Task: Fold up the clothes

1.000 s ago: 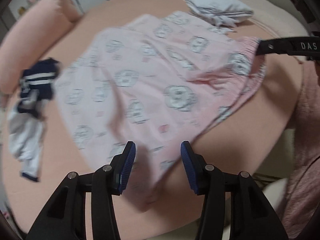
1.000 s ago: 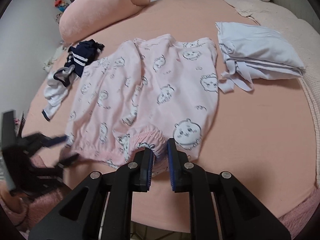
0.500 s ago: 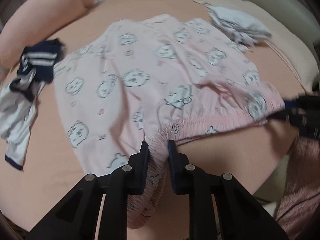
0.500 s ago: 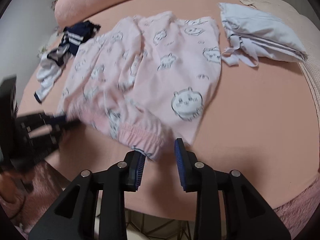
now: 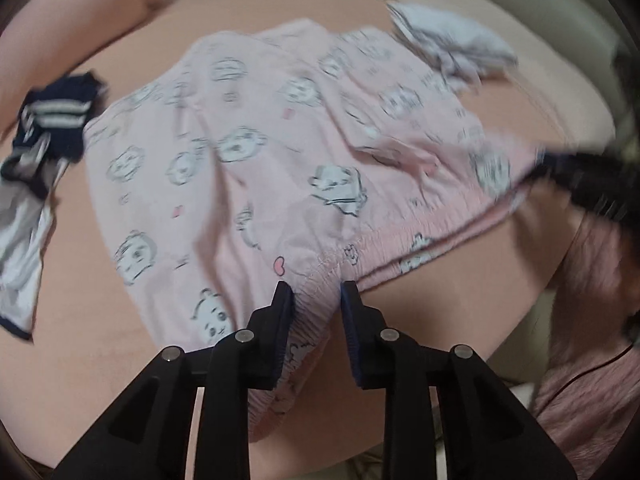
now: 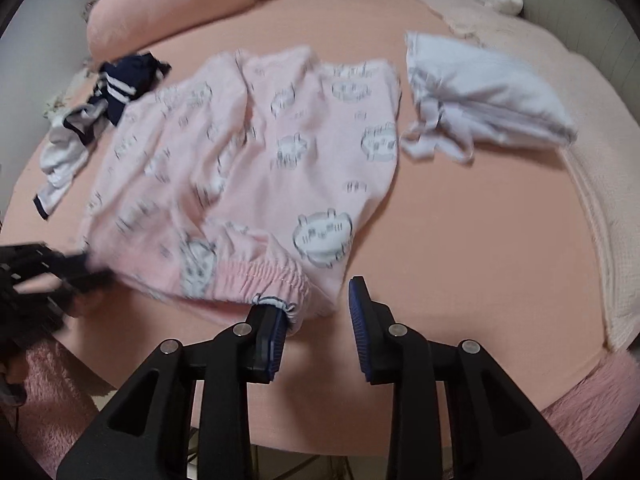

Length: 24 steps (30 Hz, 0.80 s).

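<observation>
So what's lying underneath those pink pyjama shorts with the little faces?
The pink shorts lie spread on the peach bed sheet, which shows bare all around them. Nothing else pokes out at the edges, but whatever the cloth itself covers cannot be seen.

Peach-sheeted bed (image 6: 460, 220) bears pink pyjama garment (image 6: 280, 152), white folded clothes (image 6: 488, 96), navy-white garment (image 6: 116, 88), pink bolster (image 6: 168, 12).

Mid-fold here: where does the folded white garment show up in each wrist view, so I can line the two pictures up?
Left wrist view: folded white garment lies at the upper right, blurred, just beyond the far corner of the pink pajama pants.
Right wrist view: it lies at the upper right, on the bed sheet, right of the pants' leg ends.
Shared landmark: the navy striped garment on the pants' opposite side, at the left in both views.
</observation>
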### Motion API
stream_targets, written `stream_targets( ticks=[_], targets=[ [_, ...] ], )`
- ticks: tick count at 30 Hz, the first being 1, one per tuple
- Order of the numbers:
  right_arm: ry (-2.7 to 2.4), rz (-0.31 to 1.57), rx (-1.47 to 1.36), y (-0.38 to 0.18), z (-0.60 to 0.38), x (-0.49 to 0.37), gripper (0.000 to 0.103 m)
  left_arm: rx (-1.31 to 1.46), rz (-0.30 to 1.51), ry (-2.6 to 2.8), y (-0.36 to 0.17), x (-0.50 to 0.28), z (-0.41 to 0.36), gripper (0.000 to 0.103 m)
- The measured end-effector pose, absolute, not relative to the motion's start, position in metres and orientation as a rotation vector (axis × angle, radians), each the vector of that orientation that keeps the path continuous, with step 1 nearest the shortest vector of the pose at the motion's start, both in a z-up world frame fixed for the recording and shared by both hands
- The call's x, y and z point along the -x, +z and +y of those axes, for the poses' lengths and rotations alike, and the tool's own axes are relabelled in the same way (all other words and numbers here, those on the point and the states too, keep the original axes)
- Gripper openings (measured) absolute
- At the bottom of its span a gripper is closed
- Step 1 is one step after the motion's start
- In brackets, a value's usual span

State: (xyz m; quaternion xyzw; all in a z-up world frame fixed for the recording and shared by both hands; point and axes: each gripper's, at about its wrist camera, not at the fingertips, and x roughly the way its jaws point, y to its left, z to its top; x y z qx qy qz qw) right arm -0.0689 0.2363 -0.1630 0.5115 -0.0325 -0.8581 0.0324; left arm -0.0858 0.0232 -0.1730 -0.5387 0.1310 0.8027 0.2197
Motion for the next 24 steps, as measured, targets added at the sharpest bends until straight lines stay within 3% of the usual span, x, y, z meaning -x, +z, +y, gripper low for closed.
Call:
stream_targets(
  ticks=[6,10,15,17,21,24],
  targets=[
    [-2.624,-0.322,-1.464,-0.140,0.250,0.082,0.028,1.497,0.431,2.193,-0.177,0.094,0.044,0.027],
    [-2.619,-0.380,-1.470,-0.139,0.254,0.092,0.030,1.507,0.390,2.169,-0.174,0.097,0.036,0.045],
    [-2.569,-0.475,-1.459,-0.145,0.261,0.095,0.030,1.513,0.462,2.130,-0.184,0.089,0.035,0.045],
    [-2.576,-0.530,-1.428,-0.142,0.265,0.095,0.030,1.485,0.467,2.144,-0.181,0.086,0.037,0.030],
    [-2.565,-0.442,-1.488,-0.150,0.258,0.096,0.030,1.506,0.211,2.157,-0.170,0.099,0.019,0.028],
    [-2.538,-0.444,-1.508,-0.159,0.256,0.091,0.030,1.503,0.256,2.236,-0.168,0.097,0.016,0.029]
  ],
)
